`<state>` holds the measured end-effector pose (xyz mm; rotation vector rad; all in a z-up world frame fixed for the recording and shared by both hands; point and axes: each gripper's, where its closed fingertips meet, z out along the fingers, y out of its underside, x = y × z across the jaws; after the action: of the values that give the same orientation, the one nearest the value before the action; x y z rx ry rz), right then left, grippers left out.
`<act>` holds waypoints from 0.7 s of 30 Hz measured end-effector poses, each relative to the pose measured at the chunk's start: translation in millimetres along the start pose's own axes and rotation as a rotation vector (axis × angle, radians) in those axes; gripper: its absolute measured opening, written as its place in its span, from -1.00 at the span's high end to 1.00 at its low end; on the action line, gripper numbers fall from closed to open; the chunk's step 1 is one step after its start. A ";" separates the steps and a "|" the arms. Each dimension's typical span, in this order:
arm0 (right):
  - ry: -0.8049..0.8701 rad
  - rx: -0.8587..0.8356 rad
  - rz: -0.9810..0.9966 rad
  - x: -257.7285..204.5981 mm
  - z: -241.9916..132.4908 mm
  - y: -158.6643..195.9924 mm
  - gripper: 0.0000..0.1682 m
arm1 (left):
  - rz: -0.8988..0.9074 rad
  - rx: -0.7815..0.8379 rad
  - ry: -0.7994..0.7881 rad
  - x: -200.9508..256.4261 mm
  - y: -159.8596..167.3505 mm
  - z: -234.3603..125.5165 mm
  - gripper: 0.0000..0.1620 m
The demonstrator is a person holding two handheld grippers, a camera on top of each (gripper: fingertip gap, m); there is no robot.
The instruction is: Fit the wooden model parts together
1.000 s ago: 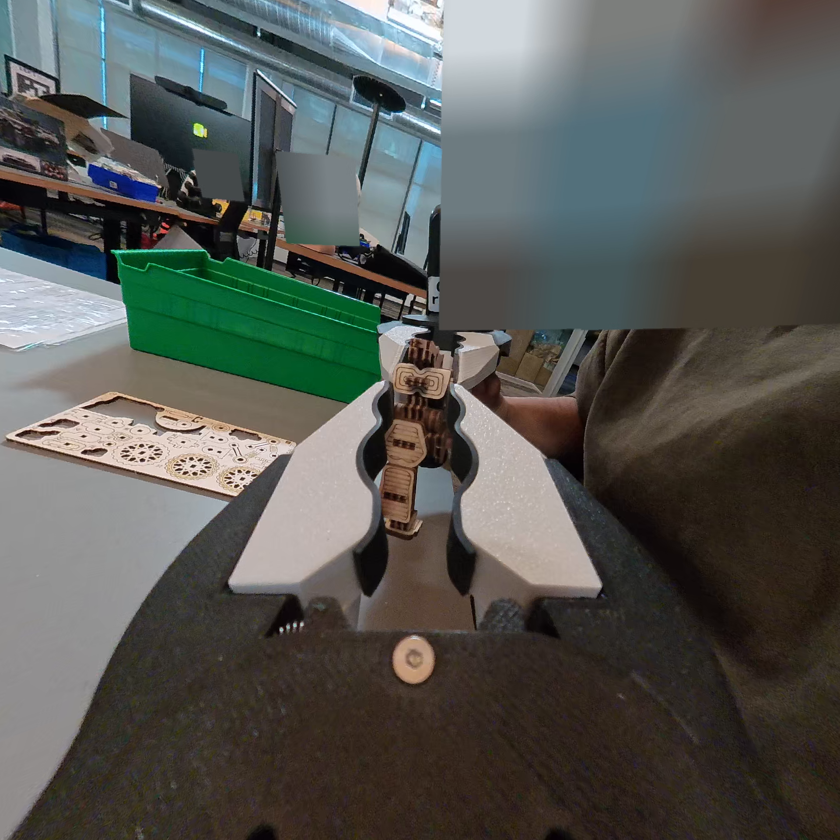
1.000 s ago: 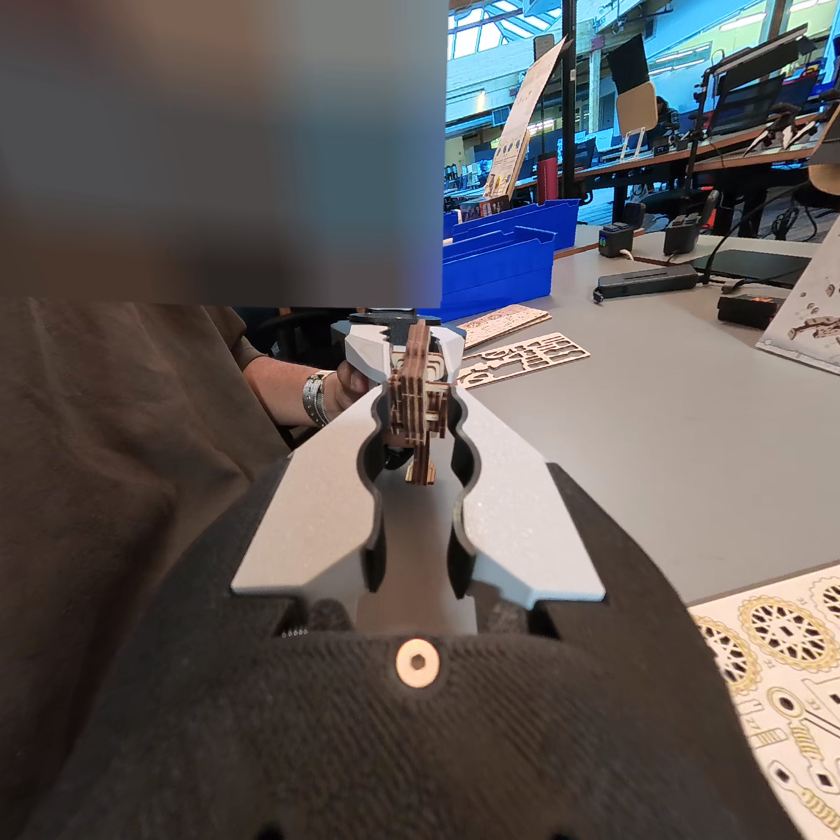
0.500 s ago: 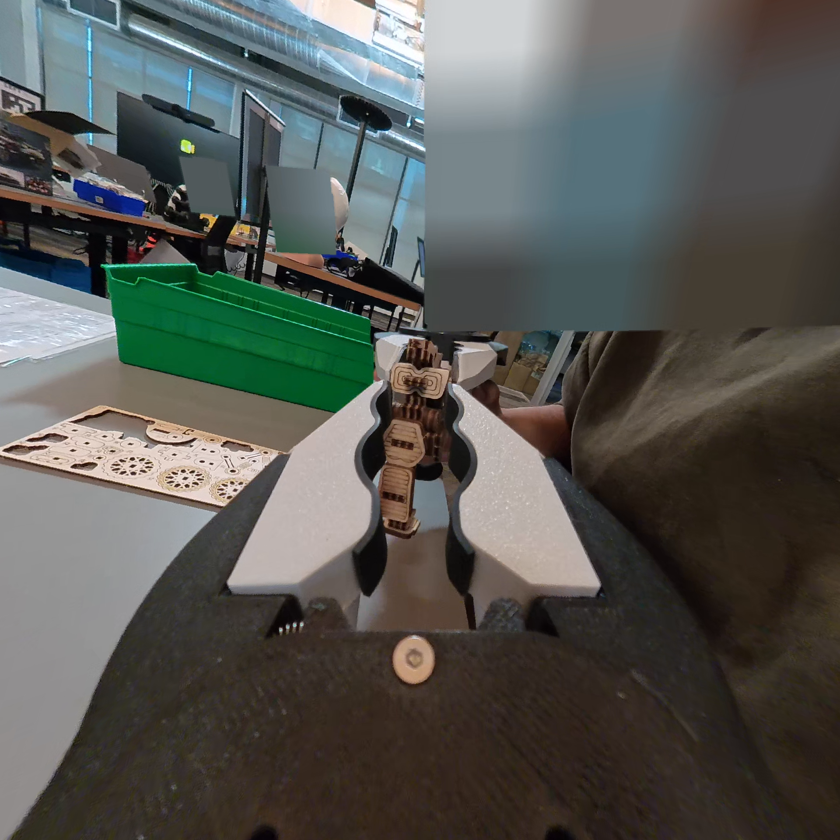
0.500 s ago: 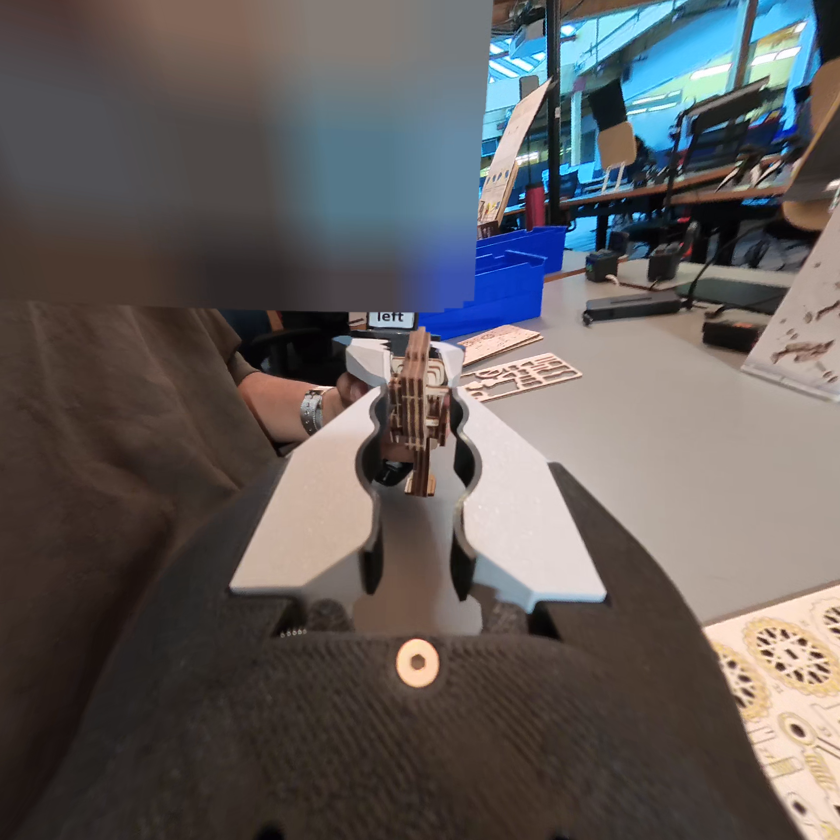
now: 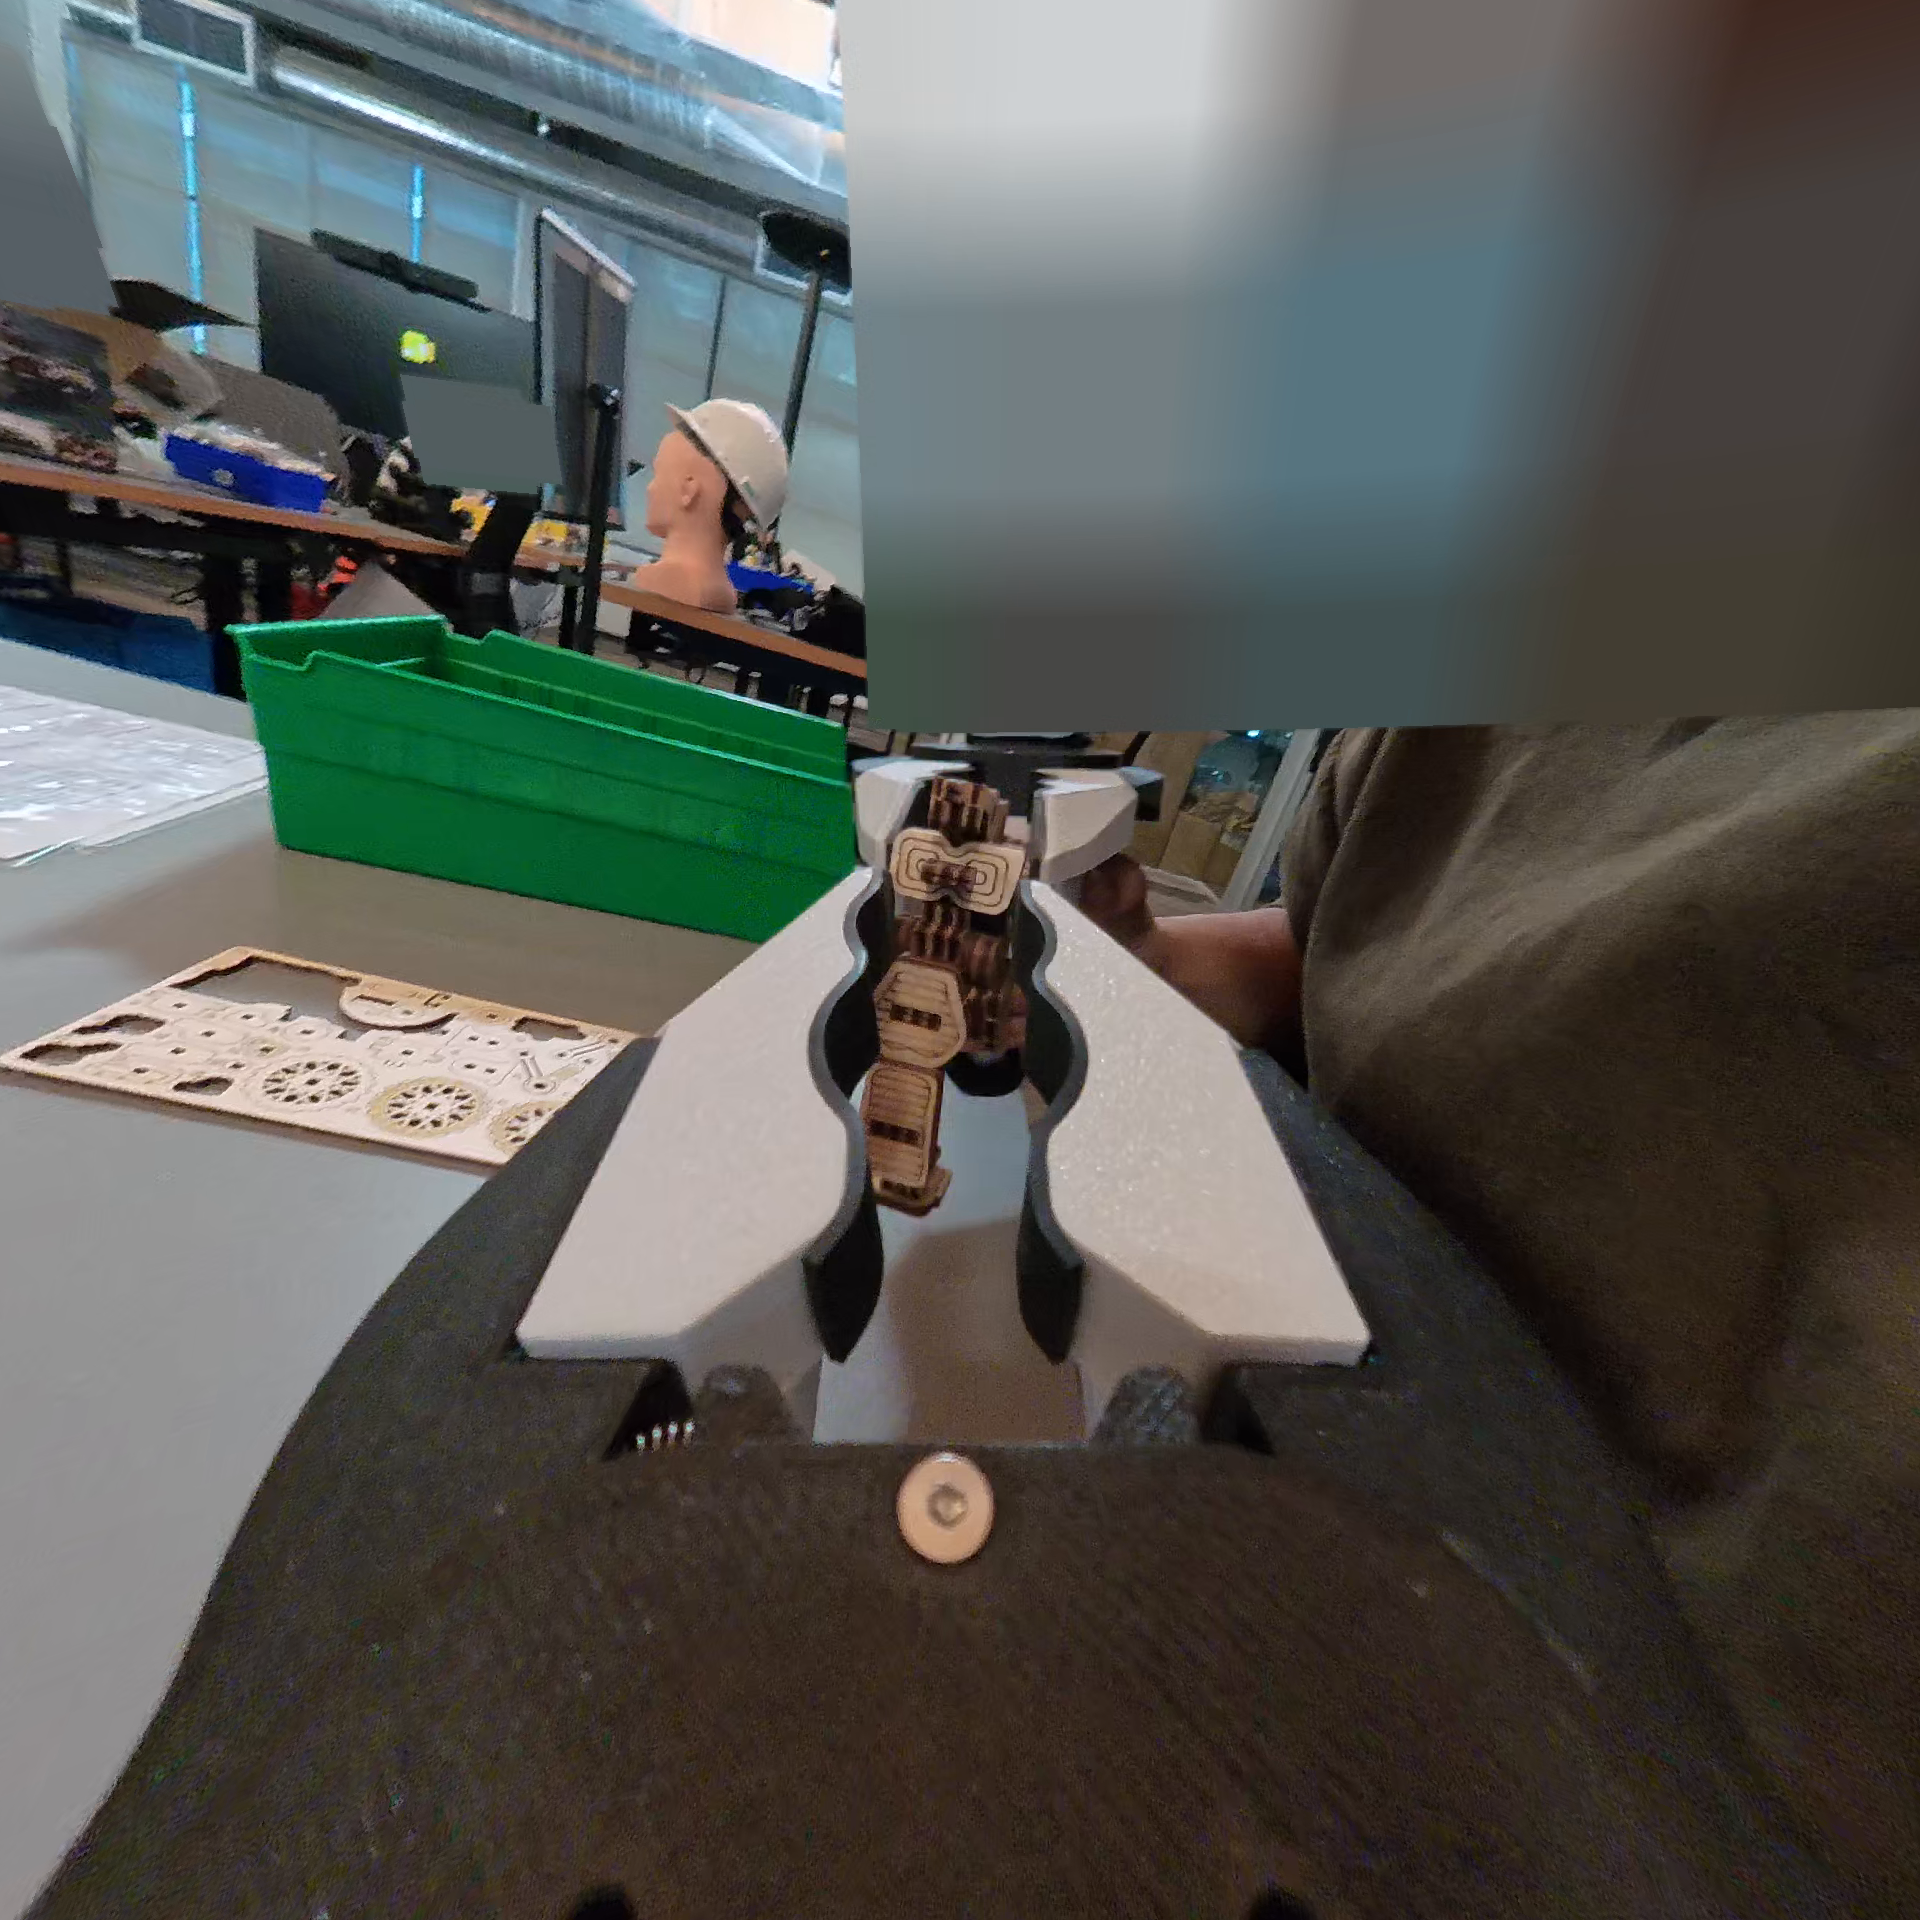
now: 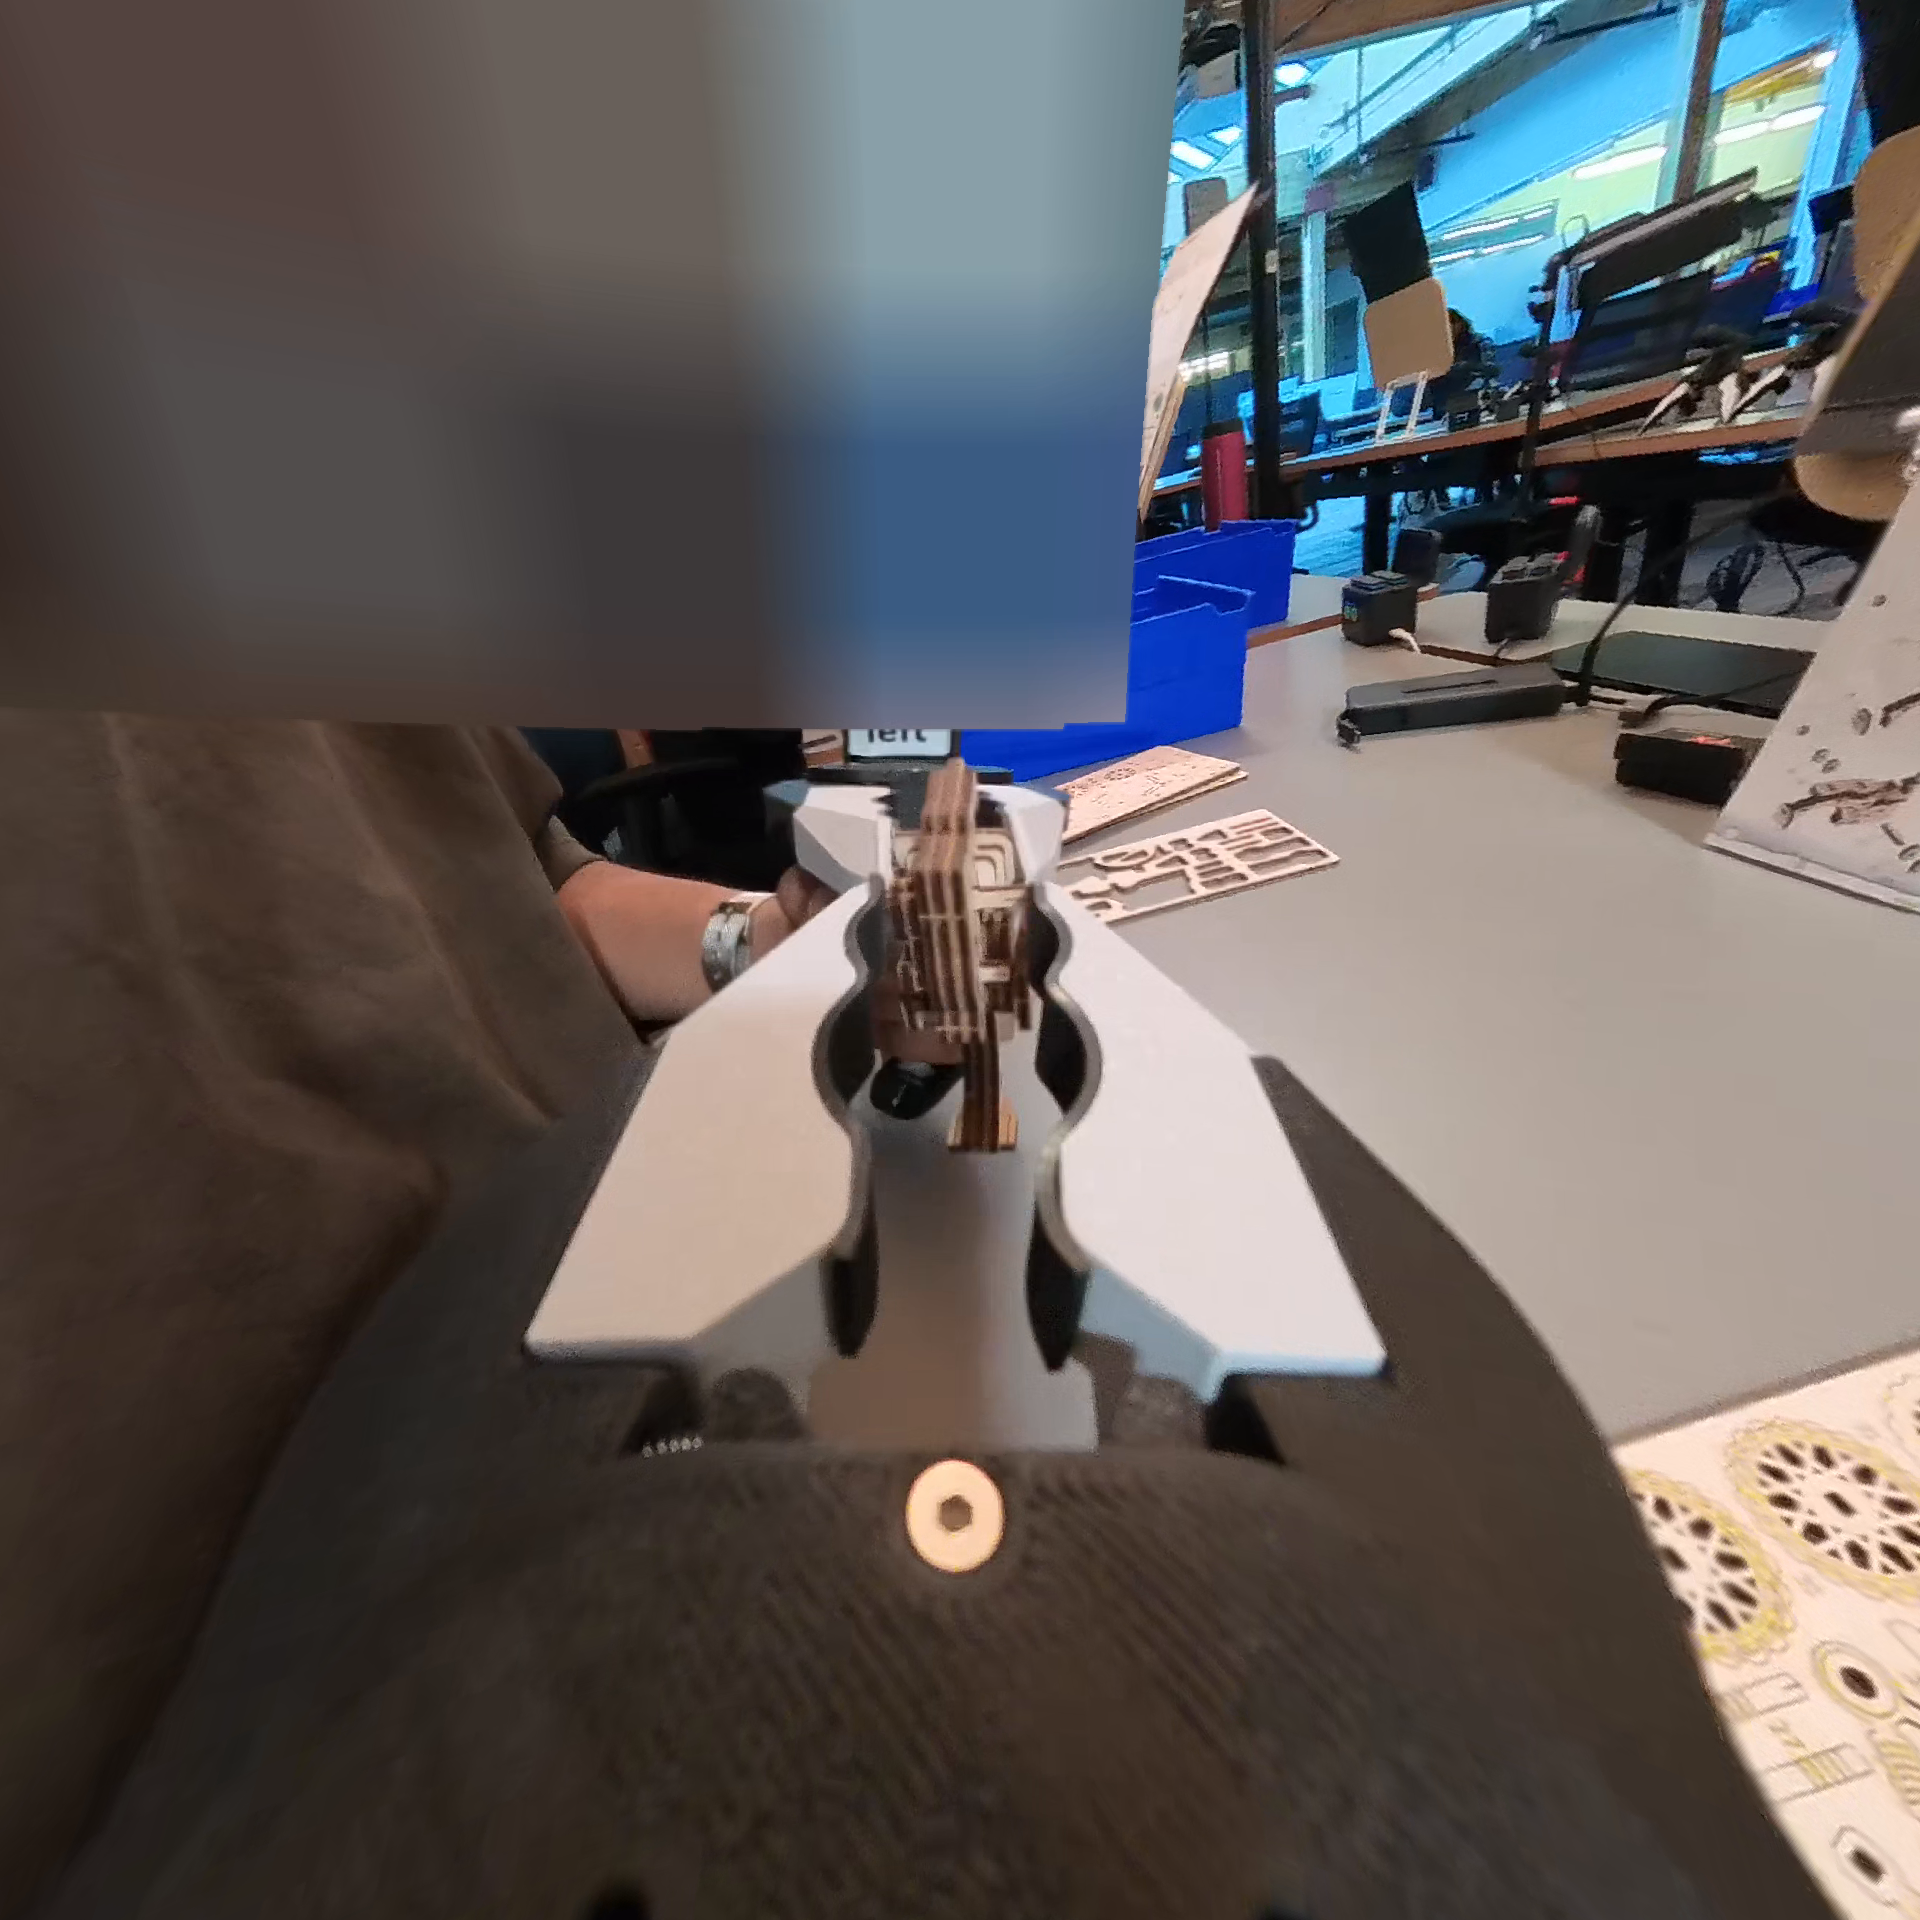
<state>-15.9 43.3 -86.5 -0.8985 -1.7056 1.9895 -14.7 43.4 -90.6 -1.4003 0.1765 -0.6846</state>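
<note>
A small layered wooden model [image 5: 914,1023] is held in the air between both grippers, which face each other in front of a person's torso. My left gripper [image 5: 951,894] is shut on the model, and a slotted leg hangs down between its fingers. The grey fingertips of the right gripper [image 5: 1081,826] show just behind the model. In the right wrist view, my right gripper [image 6: 961,899] is shut on the same model [image 6: 956,966] from the other side. The left gripper's fingertips [image 6: 831,847] show beyond it.
A green bin [image 5: 540,769] and a punched wooden parts sheet [image 5: 312,1049] lie on the grey table [image 5: 156,1299] to the left. In the right wrist view there are blue bins [image 6: 1195,644], more wooden sheets [image 6: 1205,862], a printed sheet [image 6: 1818,1558] and black devices [image 6: 1455,696]. Less than 4 cm separates the two grippers' tips.
Both grippers keep their hold on the model. Both views have swung slightly, so the background has shifted sideways behind the model.
</note>
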 end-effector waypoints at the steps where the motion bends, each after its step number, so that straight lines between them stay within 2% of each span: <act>1: -0.004 -0.007 -0.010 -1.3 0.1 0.0 0.70 | -0.006 0.003 0.012 1.9 -1.1 -0.3 0.75; 6: 0.030 0.000 0.010 3.6 1.3 -0.2 0.68 | 0.000 -0.002 -0.014 -2.7 -0.5 -1.1 0.74; 8: 0.088 0.017 -0.001 12.0 1.4 -1.5 0.40 | -0.008 0.004 -0.003 -1.7 -1.8 -2.2 0.75; 9: 0.106 0.025 -0.008 15.6 0.4 -2.3 0.34 | -0.005 0.005 -0.004 -1.2 -2.0 -2.0 0.74; 10: 0.106 0.029 -0.009 16.2 -0.2 -2.5 0.35 | -0.002 0.002 -0.009 -1.0 -1.4 -1.4 0.74; 11: 0.087 0.028 -0.007 13.4 -0.1 -2.4 0.47 | -0.004 0.003 -0.012 -1.4 -1.1 -0.9 0.74; 12: 0.050 0.018 -0.005 6.7 0.6 -1.5 0.70 | -0.011 0.001 -0.021 -3.3 -0.5 -0.7 0.75; 16: -0.005 -0.043 -0.019 -1.6 -2.1 1.4 0.70 | 0.016 -0.019 -0.009 1.8 2.6 1.2 0.74; 19: 0.040 -0.012 -0.020 2.5 -0.8 -0.8 0.69 | 0.001 -0.013 -0.013 -1.5 1.4 0.5 0.75; 20: 0.069 0.001 -0.038 5.5 0.0 -2.4 0.57 | -0.002 -0.005 -0.009 -1.7 0.2 -0.5 0.75; 21: 0.112 0.015 -0.054 11.2 -0.3 -4.3 0.38 | -0.008 0.000 -0.001 -0.6 -0.9 -0.9 0.75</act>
<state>-24.4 51.6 -84.9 -0.9307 -1.6334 1.8784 -15.9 42.9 -90.1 -1.4018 0.1703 -0.6900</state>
